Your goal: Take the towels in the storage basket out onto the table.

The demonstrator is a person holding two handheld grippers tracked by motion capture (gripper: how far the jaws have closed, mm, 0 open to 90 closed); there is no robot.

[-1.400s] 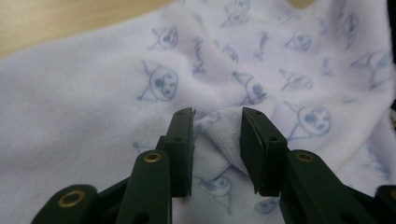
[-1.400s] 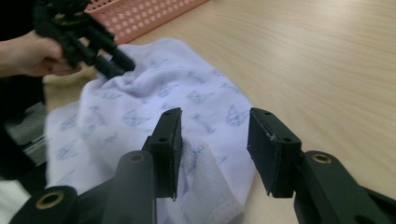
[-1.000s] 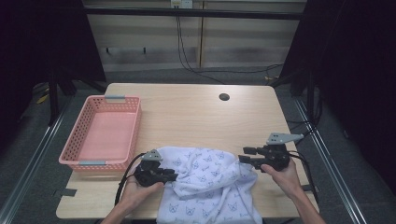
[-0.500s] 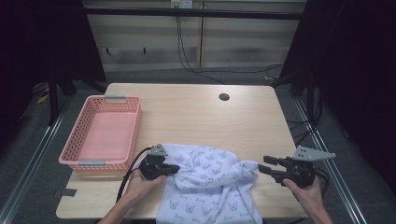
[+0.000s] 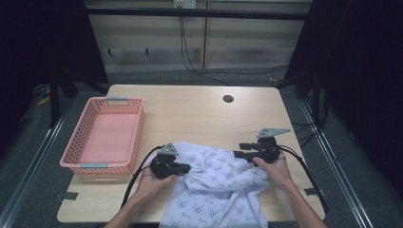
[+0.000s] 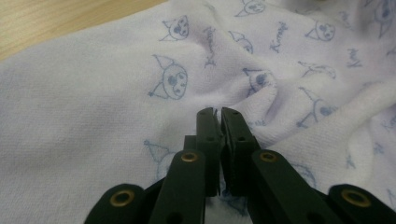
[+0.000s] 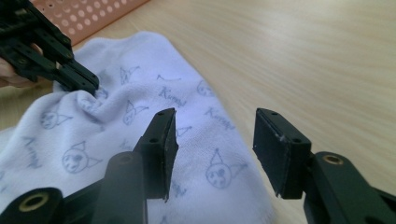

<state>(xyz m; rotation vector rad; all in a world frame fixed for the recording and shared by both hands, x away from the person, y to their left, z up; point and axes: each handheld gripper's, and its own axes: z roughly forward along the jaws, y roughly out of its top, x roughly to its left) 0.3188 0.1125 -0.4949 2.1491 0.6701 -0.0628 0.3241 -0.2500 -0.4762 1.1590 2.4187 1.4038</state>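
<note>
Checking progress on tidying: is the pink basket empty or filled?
Empty: the high view shows the pink basket with a bare floor; the cloth lies on the table beside it.

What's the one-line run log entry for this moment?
left gripper: shut on cloth | right gripper: open, jaws just opening, over cloth edge, nothing gripped | basket: holds nothing visible

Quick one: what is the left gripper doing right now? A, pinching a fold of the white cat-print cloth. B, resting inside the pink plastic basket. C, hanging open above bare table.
A: in the left gripper view the left gripper has its jaws closed on a fold of the white cat-print cloth.
</note>
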